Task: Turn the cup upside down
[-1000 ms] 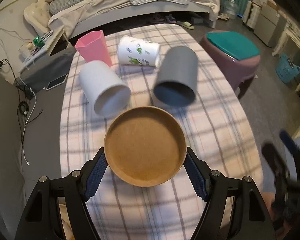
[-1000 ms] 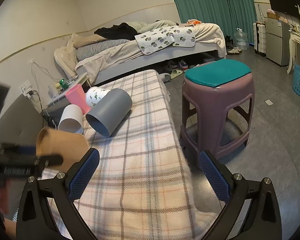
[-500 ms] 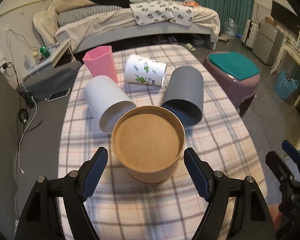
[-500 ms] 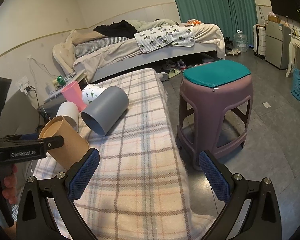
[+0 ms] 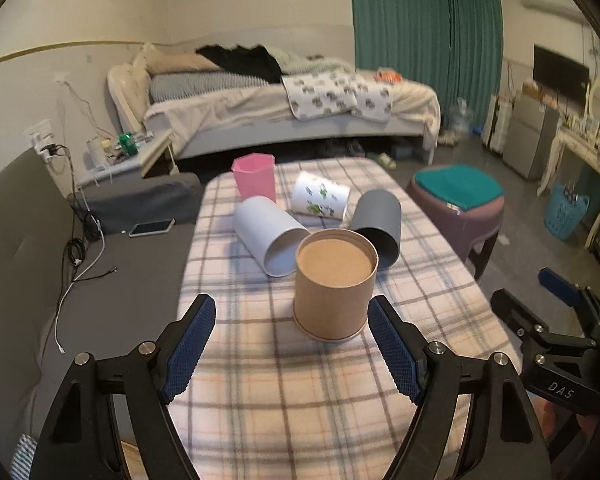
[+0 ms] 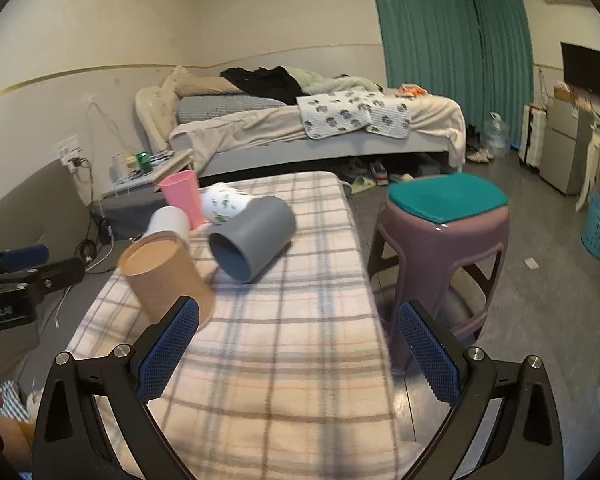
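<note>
Cup (image 5: 333,284) unmarked; "DAS" on right claw (image 5: 555,316)

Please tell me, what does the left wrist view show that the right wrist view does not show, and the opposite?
Only the left wrist view shows the phone on the grey surface beside the table, and the white cup with its open mouth visible.

Only the right wrist view shows the purple stool whole, legs included, and the shoes under the bed.

Both show the brown cup standing bottom-up on the checked cloth, the grey cup on its side, and the pink cup.
</note>
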### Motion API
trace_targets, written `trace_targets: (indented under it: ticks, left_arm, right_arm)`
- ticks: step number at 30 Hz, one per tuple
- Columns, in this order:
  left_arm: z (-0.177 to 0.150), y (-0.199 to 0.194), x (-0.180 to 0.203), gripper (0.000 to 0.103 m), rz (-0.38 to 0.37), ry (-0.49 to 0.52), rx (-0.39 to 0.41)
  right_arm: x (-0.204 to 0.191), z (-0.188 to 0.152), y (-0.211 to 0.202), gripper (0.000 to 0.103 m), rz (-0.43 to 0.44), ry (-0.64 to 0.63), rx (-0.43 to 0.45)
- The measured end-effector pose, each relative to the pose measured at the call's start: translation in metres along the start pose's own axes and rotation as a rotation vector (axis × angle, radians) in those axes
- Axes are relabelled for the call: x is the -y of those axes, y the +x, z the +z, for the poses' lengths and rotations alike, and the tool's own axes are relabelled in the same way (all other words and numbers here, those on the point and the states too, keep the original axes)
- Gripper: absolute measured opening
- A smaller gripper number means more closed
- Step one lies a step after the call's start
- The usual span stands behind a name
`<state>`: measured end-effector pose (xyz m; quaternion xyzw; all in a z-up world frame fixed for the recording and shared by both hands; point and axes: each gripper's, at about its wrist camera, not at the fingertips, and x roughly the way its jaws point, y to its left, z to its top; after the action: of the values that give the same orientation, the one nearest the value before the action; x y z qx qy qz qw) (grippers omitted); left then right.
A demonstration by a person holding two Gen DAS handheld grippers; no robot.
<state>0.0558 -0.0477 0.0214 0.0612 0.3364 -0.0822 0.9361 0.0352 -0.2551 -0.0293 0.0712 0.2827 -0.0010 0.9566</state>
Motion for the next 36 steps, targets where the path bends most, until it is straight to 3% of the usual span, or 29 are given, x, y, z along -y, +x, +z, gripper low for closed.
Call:
trace_targets:
  ticks: [6, 8, 11, 19, 36]
  left_arm:
    - [-0.020, -0.029, -0.012, 0.082, 0.026, -0.010, 0.086]
    - [-0.028, -0.034, -0.016, 0.090, 0.035, -0.031, 0.098]
    - [-0.036, -0.036, -0.029, 0.093, 0.058, -0.091, 0.130]
    - [-0.048, -0.029, -0.046, 0.094, 0.081, -0.163, 0.152]
    - [-0.053, -0.036, -0.041, 0.094, 0.108, -0.150, 0.180]
  right_arm:
    - [-0.030, -0.004, -0.023, 0.100, 0.029, -0.045, 0.055]
    - [-0.039, -0.007, -0.029, 0.101, 0.031, -0.053, 0.072]
    - [-0.052, -0.013, -0.036, 0.101, 0.026, -0.075, 0.089]
    - [-0.066, -0.022, -0.035, 0.103, 0.013, -0.116, 0.101]
    - [-0.066, -0.025, -0.032, 0.103, 0.009, -0.120, 0.098]
